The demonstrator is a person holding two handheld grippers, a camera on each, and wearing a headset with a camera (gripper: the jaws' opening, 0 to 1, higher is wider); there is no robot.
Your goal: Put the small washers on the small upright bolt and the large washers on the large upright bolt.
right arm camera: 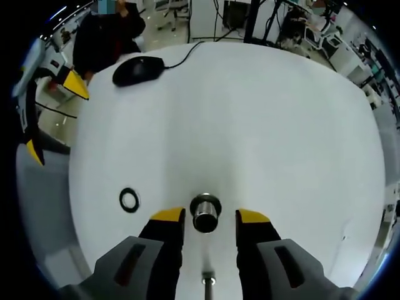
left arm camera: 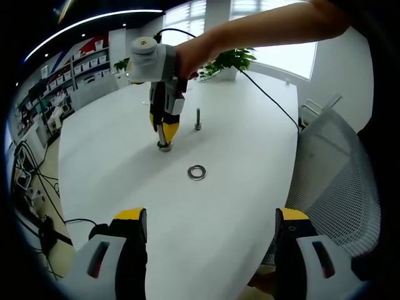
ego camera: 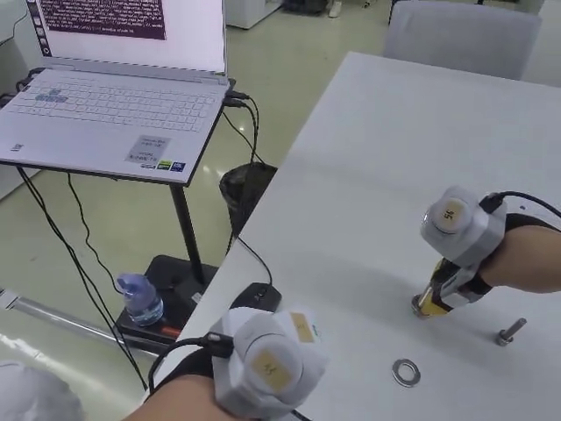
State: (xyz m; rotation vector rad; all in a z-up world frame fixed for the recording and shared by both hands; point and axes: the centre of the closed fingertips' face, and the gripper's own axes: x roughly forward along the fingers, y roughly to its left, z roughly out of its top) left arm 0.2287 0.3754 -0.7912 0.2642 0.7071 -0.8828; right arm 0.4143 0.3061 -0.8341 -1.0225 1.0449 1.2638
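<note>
The large upright bolt (right arm camera: pixel 205 214) stands on the white table (ego camera: pixel 368 175) with a ring around its top. My right gripper (right arm camera: pixel 210 217) is open and points down over it, one jaw on each side with a small gap. The same bolt (ego camera: pixel 417 307) sits just under that gripper (ego camera: pixel 427 304). The small upright bolt (ego camera: pixel 508 331) stands a little to the right. One large washer (ego camera: pixel 406 372) lies flat nearer me. My left gripper (left arm camera: pixel 211 215) hovers wide open near the table's edge and holds nothing. It faces the washer (left arm camera: pixel 197 172) and the right gripper (left arm camera: pixel 164 134).
A black mouse (right arm camera: pixel 139 70) with its cable lies near the table's edge. A laptop (ego camera: pixel 114 105) on a stand is off the table to the left, with a water bottle (ego camera: pixel 140 298) on the floor. A grey chair (ego camera: pixel 460 35) stands at the far end.
</note>
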